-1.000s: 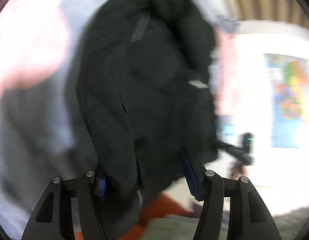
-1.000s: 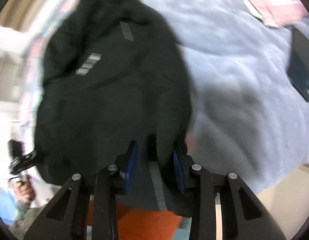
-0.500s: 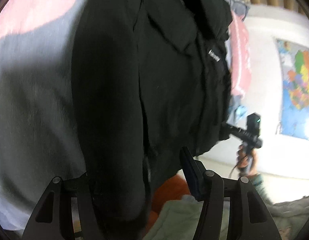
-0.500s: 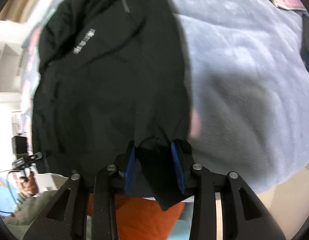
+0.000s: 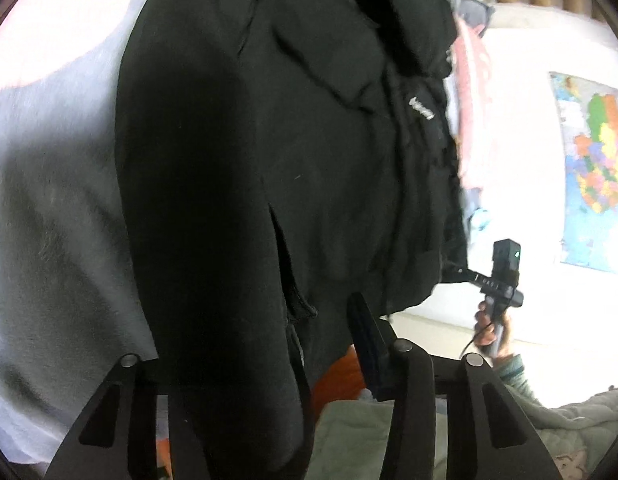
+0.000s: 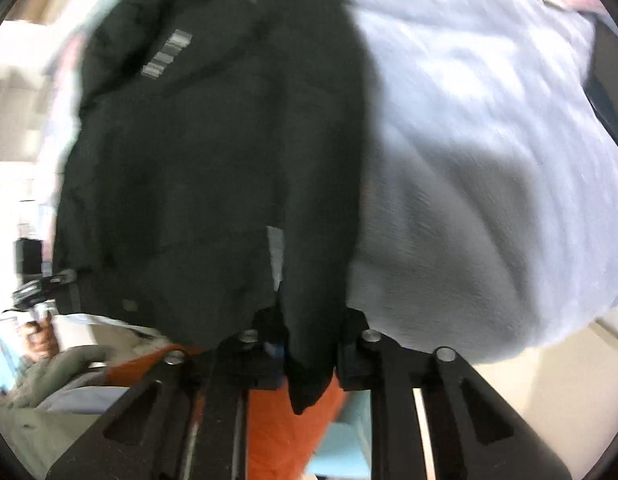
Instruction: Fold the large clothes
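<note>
Lighting: bright daylight, wall (image 5: 509, 128) blown out white. Shadow pools on blanket (image 6: 461, 216). Right view motion-blurred; fisheye edges bent, vignetted.

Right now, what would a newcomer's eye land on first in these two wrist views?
The big black jacket fills the middle of both views, spread over a pale grey fleecy blanket. The right gripper is closing with the jacket's near hem between its fingers; the left gripper is closing too, with a dark fold draped over its left finger. A bright coloured map hangs on the white wall at far right.
</note>
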The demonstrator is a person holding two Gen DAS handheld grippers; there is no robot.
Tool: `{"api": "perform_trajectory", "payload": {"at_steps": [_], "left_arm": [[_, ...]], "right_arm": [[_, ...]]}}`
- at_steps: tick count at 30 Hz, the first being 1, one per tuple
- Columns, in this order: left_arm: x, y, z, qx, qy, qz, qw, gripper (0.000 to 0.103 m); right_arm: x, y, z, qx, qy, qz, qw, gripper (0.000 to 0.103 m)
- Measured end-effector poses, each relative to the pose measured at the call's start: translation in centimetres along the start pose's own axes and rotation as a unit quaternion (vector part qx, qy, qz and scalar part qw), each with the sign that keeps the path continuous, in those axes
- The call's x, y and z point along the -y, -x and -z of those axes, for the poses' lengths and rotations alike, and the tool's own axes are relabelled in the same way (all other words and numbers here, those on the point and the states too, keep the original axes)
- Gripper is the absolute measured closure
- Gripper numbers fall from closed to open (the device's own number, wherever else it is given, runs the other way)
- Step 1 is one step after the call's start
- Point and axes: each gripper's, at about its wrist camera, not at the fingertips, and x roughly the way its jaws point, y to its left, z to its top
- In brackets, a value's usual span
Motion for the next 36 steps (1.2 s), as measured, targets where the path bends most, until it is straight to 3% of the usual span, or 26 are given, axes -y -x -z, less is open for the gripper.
{"api": "perform_trajectory", "payload": {"at_steps": [4, 9, 11, 16, 21, 28, 36], "left_arm": [[0.4, 0.0, -0.5, 0.005, 0.010, 0.030, 0.9995, 0.056], [-0.2, -1.5, -0.5, -0.012, 0.023, -0.016, 0.9995, 0.057], [0.5, -0.4, -0.3, 0.016, 0.003, -0.015, 0.9997, 0.088], [2.1, 2.6, -1.1, 0.074, -0.001, 0.027, 0.9969, 0.089], [5.6, 6.0, -3.8, 0.134, -0.020, 0.075, 0.9879, 0.089], [8.5, 11.1, -7.5, 0.193, -0.042, 0.093, 0.9758, 0.088], [10.9, 15.3, -13.2, 0.256, -0.042, 0.107, 0.9598, 0.087]], "right_arm": [[1.7, -1.1, -0.7, -0.012, -0.025, -0.013, 1.000, 0.079], [3.3, -1.8, -1.2, -0.006, -0.062, -0.032, 0.998, 0.082], [2.1, -0.2, -0.9, 0.018, -0.044, -0.031, 0.998, 0.088], [1.0, 4.2, -2.2, 0.064, -0.035, -0.058, 0.996, 0.090], [-1.1, 7.8, -5.1, 0.107, -0.028, -0.101, 0.989, 0.090], [-4.9, 12.1, -10.2, 0.173, -0.003, -0.121, 0.977, 0.090], [-6.9, 17.0, -18.9, 0.231, 0.002, -0.138, 0.963, 0.090]]}}
